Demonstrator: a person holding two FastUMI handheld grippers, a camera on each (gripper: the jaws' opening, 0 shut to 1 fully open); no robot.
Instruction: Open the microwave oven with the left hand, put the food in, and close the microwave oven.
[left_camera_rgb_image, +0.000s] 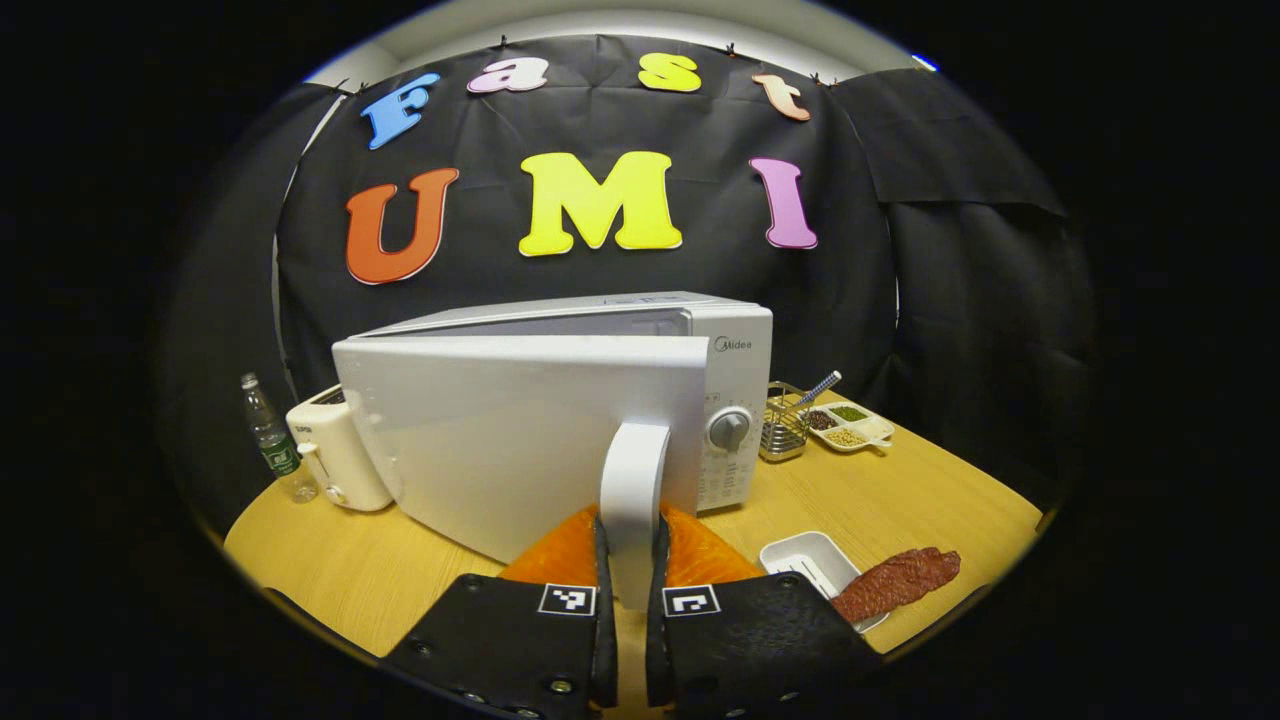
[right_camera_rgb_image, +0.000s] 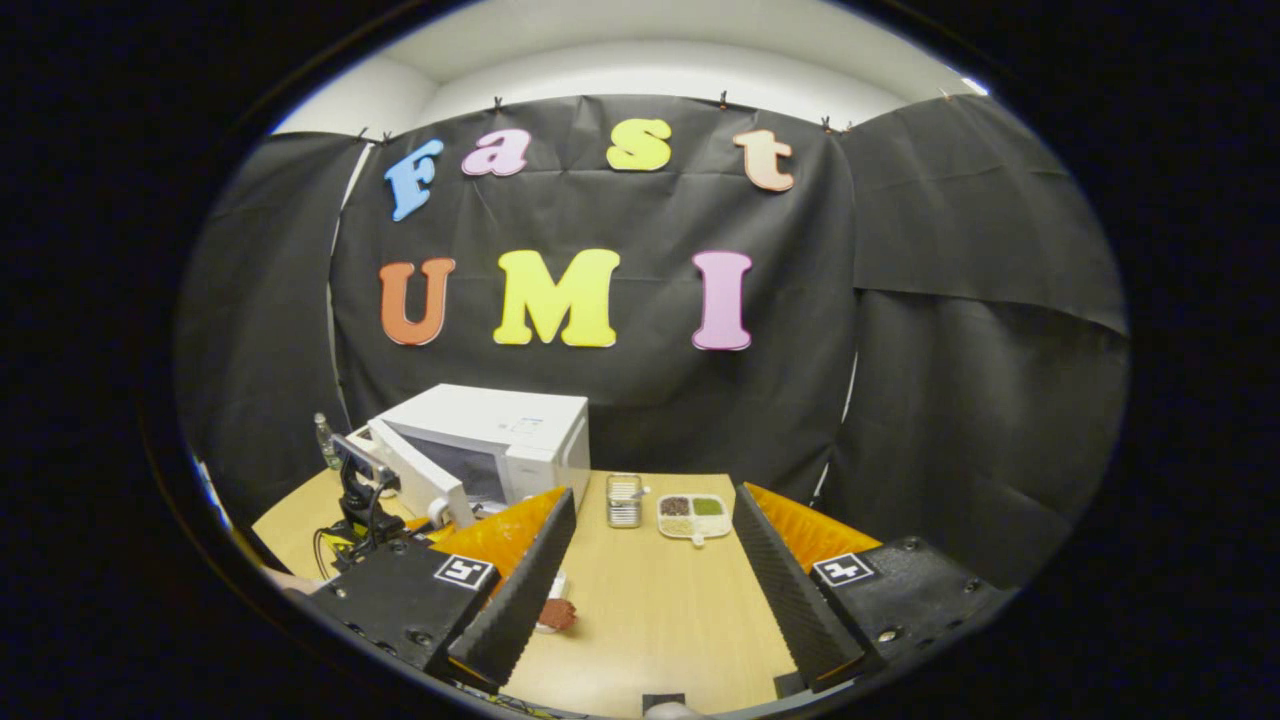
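Observation:
The white microwave (left_camera_rgb_image: 735, 350) stands on the wooden table (left_camera_rgb_image: 920, 490) with its door (left_camera_rgb_image: 500, 440) swung partly open toward me. My left gripper (left_camera_rgb_image: 632, 545) is shut on the door's upright white handle (left_camera_rgb_image: 634, 470). The food, a reddish-brown slice of meat (left_camera_rgb_image: 897, 581), lies across a small white tray (left_camera_rgb_image: 806, 557) at the front right. In the right gripper view, my right gripper (right_camera_rgb_image: 660, 600) hangs open above the table with nothing between its fingers. The microwave (right_camera_rgb_image: 500, 435) is at its far left, the left gripper (right_camera_rgb_image: 362, 495) at the door. The meat (right_camera_rgb_image: 559, 613) peeks out beside one finger.
A white toaster (left_camera_rgb_image: 335, 455) and a water bottle (left_camera_rgb_image: 270, 435) stand left of the microwave. A metal wire basket (left_camera_rgb_image: 783, 430) and a divided dish of beans (left_camera_rgb_image: 850, 425) sit to its right, near the back wall. Bare tabletop lies between the dish and the tray.

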